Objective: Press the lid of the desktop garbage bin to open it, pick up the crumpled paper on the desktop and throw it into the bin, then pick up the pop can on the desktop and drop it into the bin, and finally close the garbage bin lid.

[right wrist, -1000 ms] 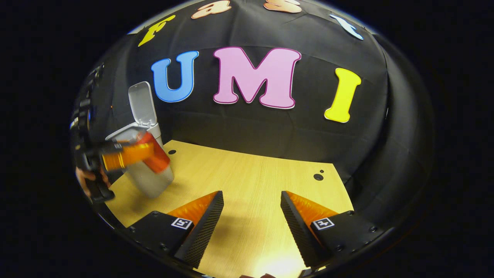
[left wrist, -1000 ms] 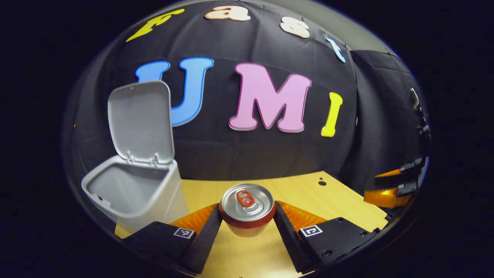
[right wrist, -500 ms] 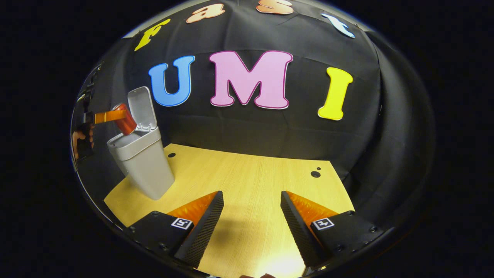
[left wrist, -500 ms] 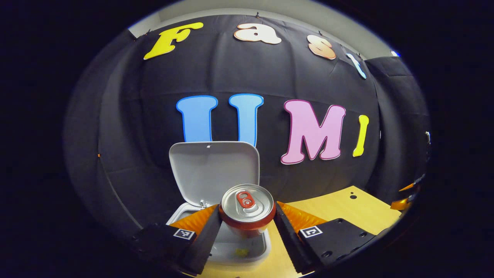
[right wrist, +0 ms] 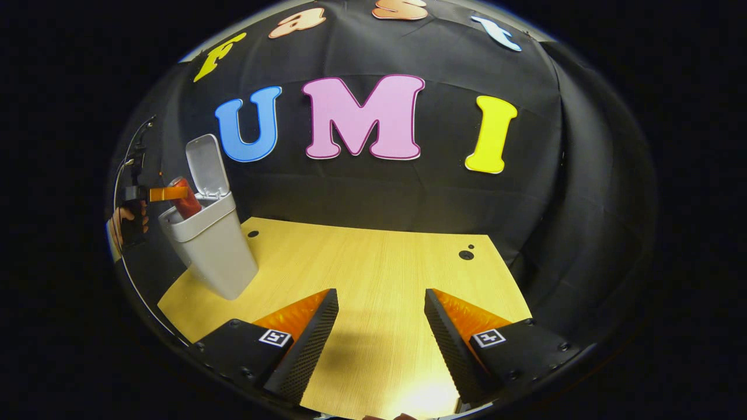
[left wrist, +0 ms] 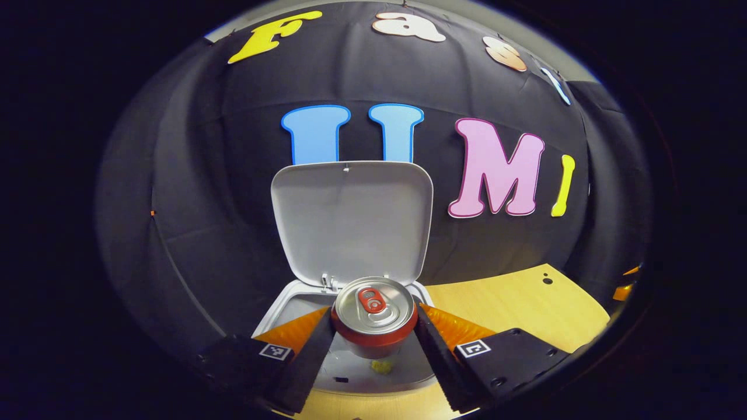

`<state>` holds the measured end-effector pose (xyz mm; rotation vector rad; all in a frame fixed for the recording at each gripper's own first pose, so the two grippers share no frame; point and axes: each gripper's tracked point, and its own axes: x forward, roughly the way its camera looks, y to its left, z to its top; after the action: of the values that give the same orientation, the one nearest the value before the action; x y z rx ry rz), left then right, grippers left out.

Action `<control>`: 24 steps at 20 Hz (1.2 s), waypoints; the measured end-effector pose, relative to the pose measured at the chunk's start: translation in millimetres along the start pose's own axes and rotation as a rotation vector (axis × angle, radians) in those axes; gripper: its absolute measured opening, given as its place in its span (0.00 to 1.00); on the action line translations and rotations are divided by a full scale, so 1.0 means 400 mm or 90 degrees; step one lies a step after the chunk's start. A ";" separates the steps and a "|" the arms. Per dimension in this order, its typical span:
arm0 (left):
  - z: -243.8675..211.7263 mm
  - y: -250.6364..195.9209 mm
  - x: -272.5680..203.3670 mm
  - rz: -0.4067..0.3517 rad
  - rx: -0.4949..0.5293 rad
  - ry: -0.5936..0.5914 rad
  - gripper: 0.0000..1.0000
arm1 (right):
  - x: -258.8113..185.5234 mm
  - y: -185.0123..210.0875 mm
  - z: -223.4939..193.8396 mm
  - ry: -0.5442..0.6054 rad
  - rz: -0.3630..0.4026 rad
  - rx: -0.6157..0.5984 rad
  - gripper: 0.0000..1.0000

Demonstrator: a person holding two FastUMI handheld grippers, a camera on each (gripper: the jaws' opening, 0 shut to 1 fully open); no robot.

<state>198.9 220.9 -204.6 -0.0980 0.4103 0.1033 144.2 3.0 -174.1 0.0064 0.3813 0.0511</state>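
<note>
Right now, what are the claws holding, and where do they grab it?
The left claw squeezes the pop can by its sides, just under the top rim. The right claw is open, holding nothing.

Right gripper open above a wooden table; far left, another gripper holds a red can over an open grey bin.

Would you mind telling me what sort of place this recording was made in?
Probably a staged recording booth, not a home: black cloth hangs as the wall behind a bare wooden table, and a small bin stands on it, lid up, with the left gripper holding a can over it.
</note>
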 end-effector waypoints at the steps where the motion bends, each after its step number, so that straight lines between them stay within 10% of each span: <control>1: 0.010 0.008 0.001 0.012 0.006 -0.006 0.88 | 0.000 -0.009 -0.008 0.003 -0.002 0.002 0.96; 17: 0.449 0.106 0.147 -0.001 -0.070 -0.131 0.92 | -0.001 -0.040 -0.028 0.014 -0.018 0.019 0.96; 24: 0.525 0.144 0.178 0.026 0.028 -0.152 0.91 | 0.005 -0.040 -0.040 0.023 -0.017 0.034 0.96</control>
<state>339.2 307.8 -45.8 -0.0331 0.1768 0.1447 140.9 -12.8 -189.9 0.0536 0.4184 0.0151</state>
